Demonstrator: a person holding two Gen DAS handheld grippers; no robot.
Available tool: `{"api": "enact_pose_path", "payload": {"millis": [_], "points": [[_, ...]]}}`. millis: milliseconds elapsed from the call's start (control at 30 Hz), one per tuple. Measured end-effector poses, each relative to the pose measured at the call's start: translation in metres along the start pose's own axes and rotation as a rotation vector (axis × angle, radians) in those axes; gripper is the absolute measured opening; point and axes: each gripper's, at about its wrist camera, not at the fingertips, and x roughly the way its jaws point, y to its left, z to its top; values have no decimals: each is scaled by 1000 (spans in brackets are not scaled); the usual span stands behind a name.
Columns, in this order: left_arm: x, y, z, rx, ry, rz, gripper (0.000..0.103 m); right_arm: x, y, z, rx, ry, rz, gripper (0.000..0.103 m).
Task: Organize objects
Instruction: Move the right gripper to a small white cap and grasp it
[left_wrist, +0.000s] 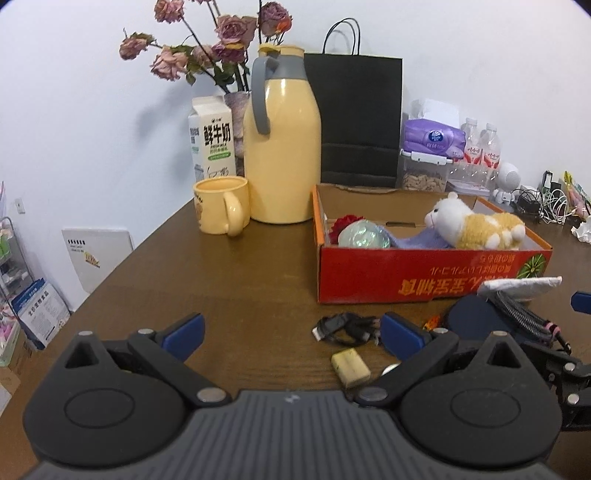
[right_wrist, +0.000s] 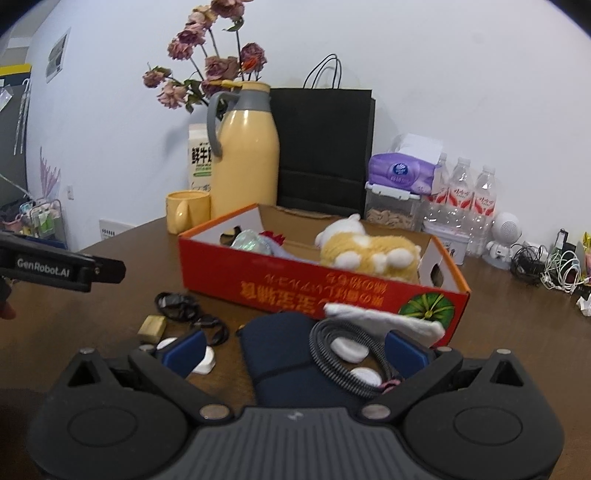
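A red cardboard box (left_wrist: 424, 280) (right_wrist: 295, 284) stands on the brown table and holds a plush sheep (left_wrist: 476, 223) (right_wrist: 369, 249), a shiny ball (left_wrist: 364, 234) and a red flower. In front of it lie a black cable (left_wrist: 343, 326) (right_wrist: 177, 304), a yellowish block (left_wrist: 351, 367) (right_wrist: 152, 326), a dark blue pouch (right_wrist: 284, 350) with a braided cable (right_wrist: 332, 354) and white discs on it, and a white cloth (right_wrist: 384, 319) (left_wrist: 517, 284). My left gripper (left_wrist: 291, 334) is open above the table. My right gripper (right_wrist: 295, 349) is open, its fingers either side of the pouch.
A yellow mug (left_wrist: 221, 210), yellow thermos (left_wrist: 282, 147), milk carton (left_wrist: 212, 140), dried roses and a black paper bag (left_wrist: 356, 118) stand behind the box. Tissues, water bottles (right_wrist: 465, 199), a white robot toy and tangled cables (right_wrist: 546, 266) are at the right.
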Motion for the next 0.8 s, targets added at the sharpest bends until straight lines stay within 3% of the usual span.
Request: {"api": "enact_pose_path", "payload": {"millis": [567,800], "points": [[1,22,-12,-30,22,9,103,5,25,-7,-23,35,19,103],[7,47,-17,-67,34,31,103,18,38,-7,-41,71,59,89]]}}
